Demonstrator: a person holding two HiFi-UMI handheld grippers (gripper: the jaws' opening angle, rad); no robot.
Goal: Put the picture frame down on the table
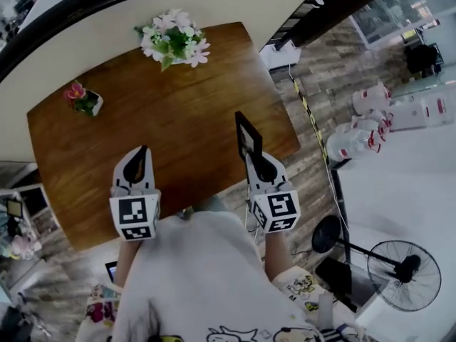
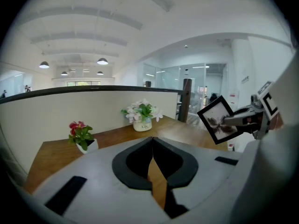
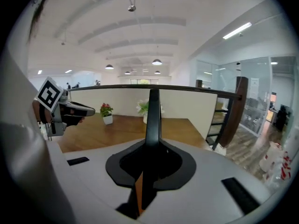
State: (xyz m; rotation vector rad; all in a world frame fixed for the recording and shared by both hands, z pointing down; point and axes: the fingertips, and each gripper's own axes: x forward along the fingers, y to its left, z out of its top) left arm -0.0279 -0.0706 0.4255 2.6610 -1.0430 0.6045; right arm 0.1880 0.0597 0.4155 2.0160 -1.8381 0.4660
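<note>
The black picture frame [image 1: 246, 135] stands upright and edge-on over the right part of the wooden table [image 1: 178, 123], above its near edge. My right gripper [image 1: 252, 157] is shut on the frame's lower edge. In the left gripper view the frame [image 2: 217, 119] shows its pale picture, tilted like a diamond in the air. In the right gripper view it rises as a thin black bar [image 3: 153, 111] from between the jaws. My left gripper [image 1: 141, 152] hovers over the table's near left part, shut and holding nothing; its jaw tips meet [image 2: 152, 138].
A white pot of pale flowers [image 1: 174, 43] stands at the table's far edge, and a small pot of red flowers [image 1: 83, 99] at the far left. A low white wall with a dark rail runs behind. A floor fan [image 1: 403, 270] and white containers [image 1: 365, 128] stand to the right.
</note>
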